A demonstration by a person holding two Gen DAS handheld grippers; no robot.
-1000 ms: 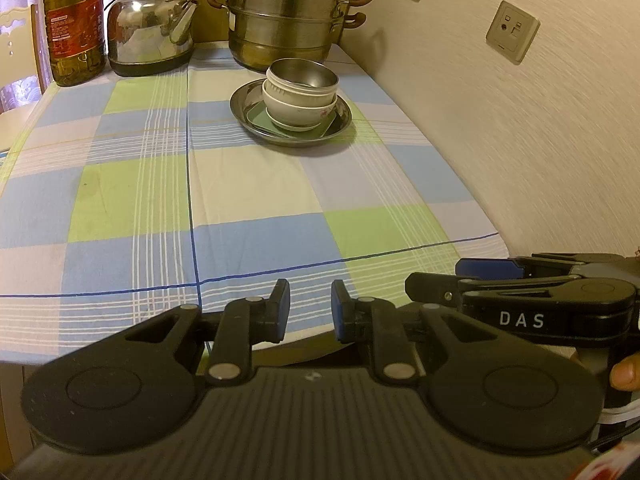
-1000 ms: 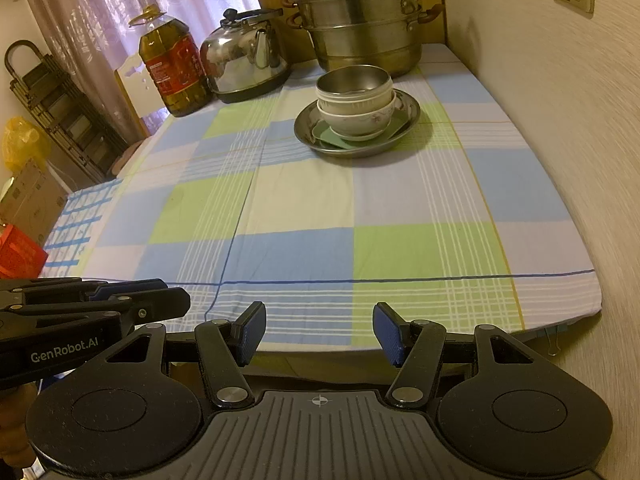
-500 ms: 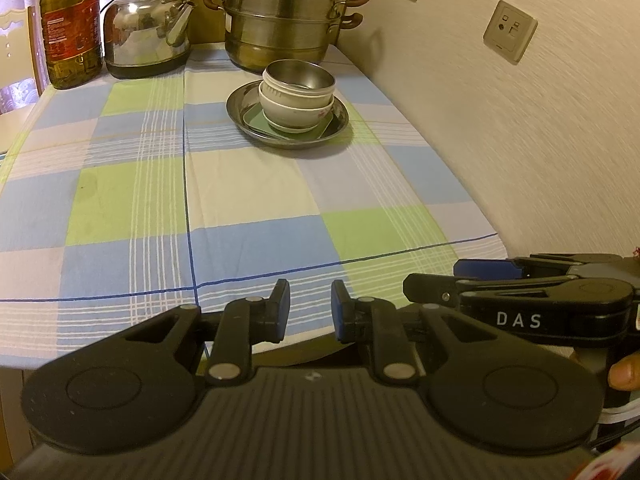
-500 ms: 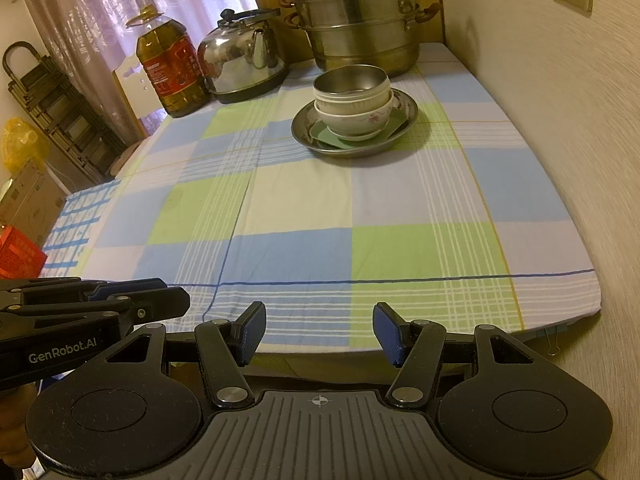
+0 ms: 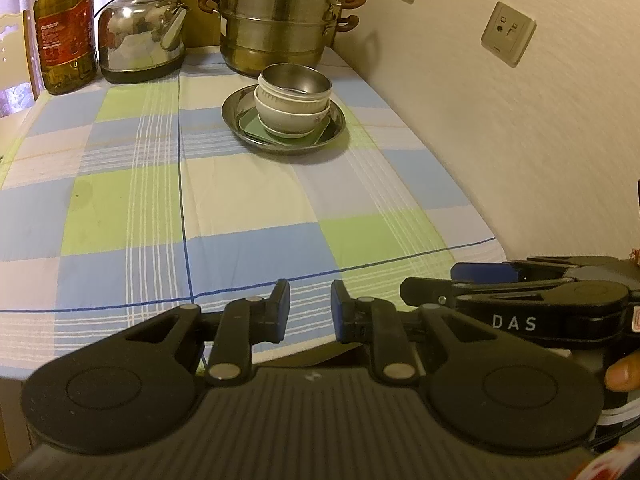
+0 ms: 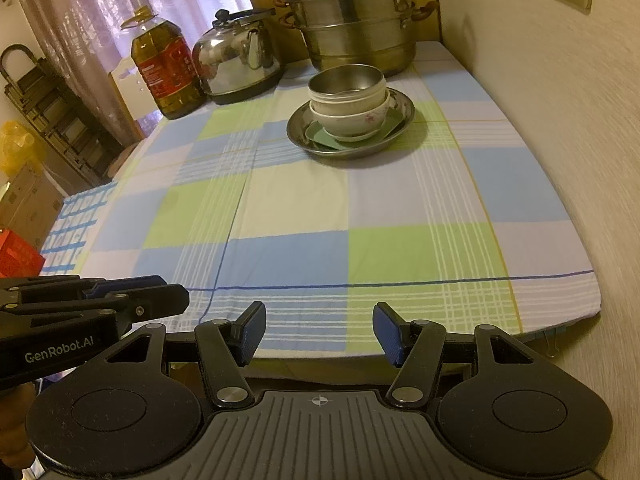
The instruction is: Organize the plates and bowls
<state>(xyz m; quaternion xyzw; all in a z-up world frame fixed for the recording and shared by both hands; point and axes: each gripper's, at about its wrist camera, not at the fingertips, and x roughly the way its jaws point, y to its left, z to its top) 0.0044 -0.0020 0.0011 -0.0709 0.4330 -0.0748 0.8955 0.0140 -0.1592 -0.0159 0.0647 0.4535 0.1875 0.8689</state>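
Left gripper [image 5: 310, 312]: hangs at the near edge of the table, jaws parted by a narrow gap with nothing between them. Blue pads face each other over the cloth's near hem. It shows up in the right wrist view too, at the far left of the frame [image 6: 132, 286].

Right gripper [image 6: 319, 334]: just right of the left one, also at the near edge, jaws spread wide and holding nothing. From the left wrist view you only catch it side-on [image 5: 460, 272], with "DAS" printed on its body.

Steel bowl [image 5: 295, 85]: top of the stack, shiny inside, sitting nested in a white bowl.

White bowls [image 6: 350, 114]: two of them nested, the lower one has a pink flower print on its side.

Green dish [image 5: 253, 125]: flat, squarish, peeking out from under the bowls.

Steel plate [image 6: 298, 134]: round and shallow, carries the whole stack. It's at the far right part of the table, near the wall, well apart from both grippers.

Tablecloth [image 6: 288, 200]: blue, green and white checks, covers the table.

Steamer pot [image 5: 276, 20]: big stacked steel one, far end, just behind the plate.

Kettle [image 5: 140, 46]: steel, left of the steamer.

Oil bottle [image 6: 166, 70]: big, amber oil, red label, left of the kettle.

Wall sockets [image 5: 508, 32]: on the right-hand wall.
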